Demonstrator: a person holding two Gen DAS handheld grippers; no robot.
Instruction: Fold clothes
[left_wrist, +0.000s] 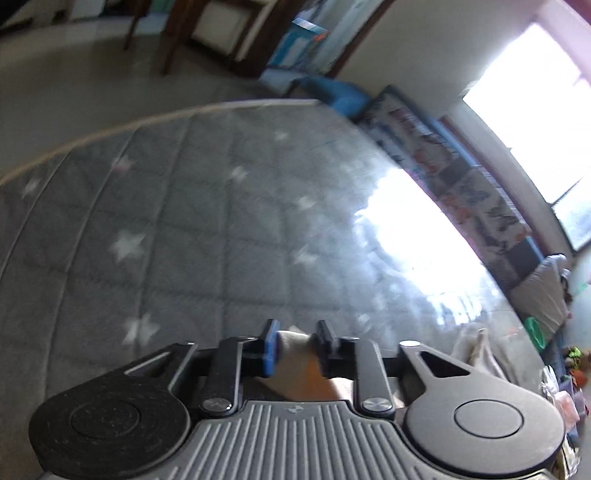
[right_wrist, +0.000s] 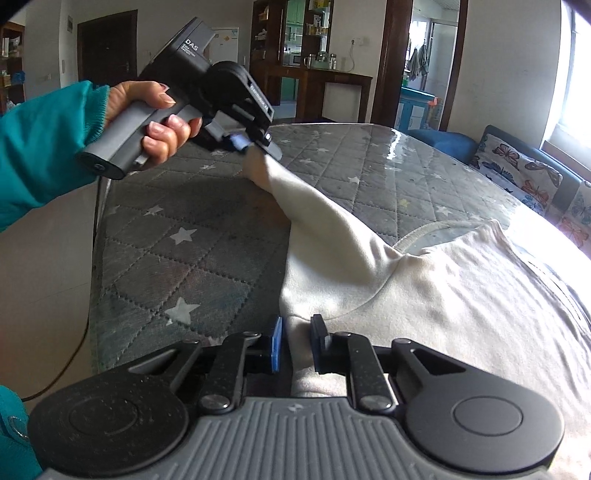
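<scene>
A cream shirt (right_wrist: 443, 288) lies on a grey quilted star-pattern table cover (right_wrist: 177, 258). My left gripper (right_wrist: 255, 146) is shut on the shirt's sleeve end and holds it raised above the table, so the sleeve (right_wrist: 317, 214) stretches up to it. In the left wrist view the left gripper (left_wrist: 295, 345) pinches cream fabric (left_wrist: 299, 365) between its fingers. My right gripper (right_wrist: 297, 341) is shut on the shirt's near left edge, low at the table. The shirt's neckline (right_wrist: 424, 230) faces the far side.
The table cover (left_wrist: 184, 229) has a glossy clear sheet with window glare (left_wrist: 402, 236). A butterfly-print sofa (right_wrist: 524, 173) stands at the right under a window. A dark wooden counter (right_wrist: 325, 88) and doorways are at the back. A cable (right_wrist: 74, 354) hangs at the table's left edge.
</scene>
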